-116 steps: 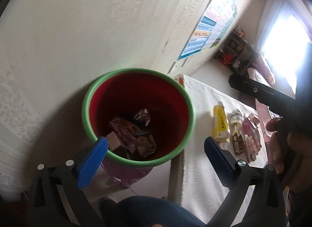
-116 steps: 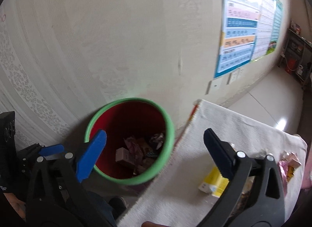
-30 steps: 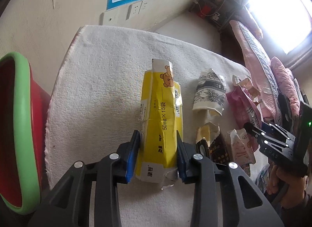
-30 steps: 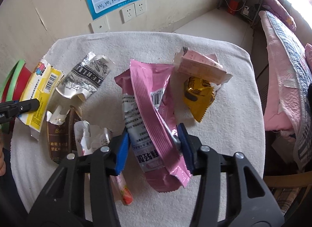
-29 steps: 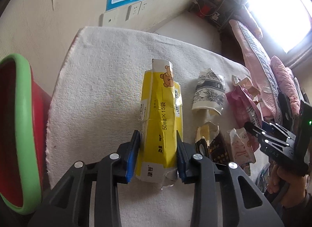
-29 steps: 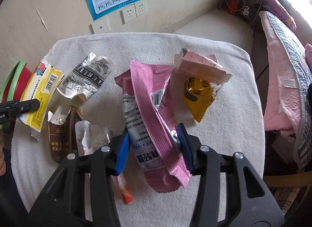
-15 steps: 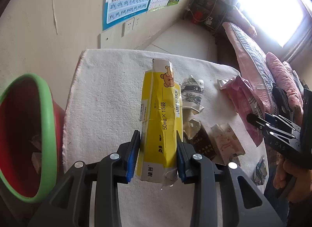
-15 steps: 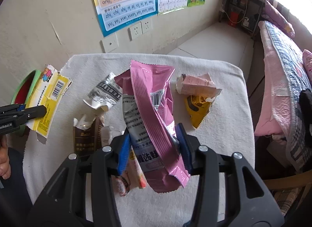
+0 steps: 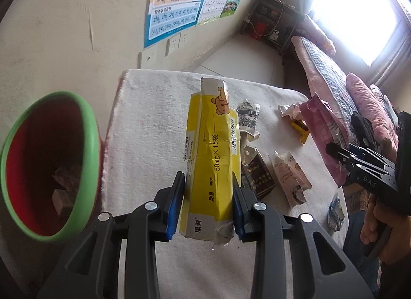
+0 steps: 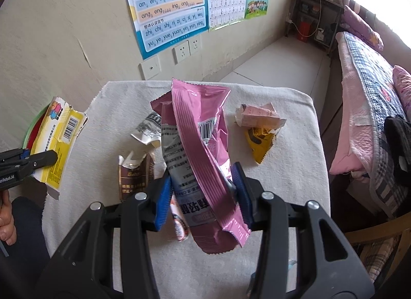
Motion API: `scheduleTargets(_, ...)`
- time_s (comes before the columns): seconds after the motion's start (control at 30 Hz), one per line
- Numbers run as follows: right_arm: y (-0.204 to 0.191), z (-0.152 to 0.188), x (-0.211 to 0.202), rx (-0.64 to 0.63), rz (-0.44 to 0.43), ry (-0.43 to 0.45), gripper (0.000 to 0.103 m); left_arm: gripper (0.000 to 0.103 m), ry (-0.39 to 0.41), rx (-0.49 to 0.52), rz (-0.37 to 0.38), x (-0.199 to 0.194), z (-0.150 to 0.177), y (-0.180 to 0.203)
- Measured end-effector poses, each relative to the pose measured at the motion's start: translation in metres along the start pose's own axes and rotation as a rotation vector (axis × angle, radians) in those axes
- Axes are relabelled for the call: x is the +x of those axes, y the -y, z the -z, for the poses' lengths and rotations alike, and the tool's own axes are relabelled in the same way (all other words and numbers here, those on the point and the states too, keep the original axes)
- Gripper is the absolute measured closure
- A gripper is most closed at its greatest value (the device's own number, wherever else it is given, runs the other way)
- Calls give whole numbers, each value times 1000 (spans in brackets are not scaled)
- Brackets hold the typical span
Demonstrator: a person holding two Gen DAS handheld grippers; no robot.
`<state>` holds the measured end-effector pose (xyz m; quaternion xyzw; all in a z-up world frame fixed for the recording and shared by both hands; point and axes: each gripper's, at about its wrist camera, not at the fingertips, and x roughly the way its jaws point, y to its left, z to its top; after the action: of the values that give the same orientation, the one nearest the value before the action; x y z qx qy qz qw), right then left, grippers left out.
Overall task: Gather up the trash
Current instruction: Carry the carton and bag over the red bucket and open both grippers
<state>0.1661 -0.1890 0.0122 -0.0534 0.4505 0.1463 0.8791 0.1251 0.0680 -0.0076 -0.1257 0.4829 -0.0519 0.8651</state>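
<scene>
My left gripper (image 9: 206, 196) is shut on a flattened yellow box (image 9: 213, 160) with a bear print and holds it above the white-clothed table (image 9: 143, 124). The red bin with a green rim (image 9: 48, 162) stands at the left, beside the table, with wrappers inside. My right gripper (image 10: 201, 191) is shut on a pink wrapper (image 10: 203, 155) and holds it above the table (image 10: 287, 170). The yellow box (image 10: 59, 139) and the left gripper also show at the left of the right wrist view.
On the table lie a silver patterned wrapper (image 9: 248, 119), a brown packet (image 9: 257, 175), a pale packet (image 9: 290, 178), a yellow wrapper (image 10: 259, 142) and a pink crumpled box (image 10: 259, 116). A bed (image 10: 372, 109) stands to the right, a wall with posters behind.
Both grippers have lifted their loads off the table and risen. The left gripper has drawn back toward the bin side, so more of the bin shows.
</scene>
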Motion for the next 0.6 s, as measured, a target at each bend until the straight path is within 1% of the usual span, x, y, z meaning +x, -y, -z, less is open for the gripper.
scheduleTargets(0.33,-42,-11,-10,-35,-39,31,59,72,57,-24,-9,-33,5,-17)
scheduleTargets(0.6,-89,-20,-11,-90,-86,42,59,72,97,-51,-32,-57,7,-45)
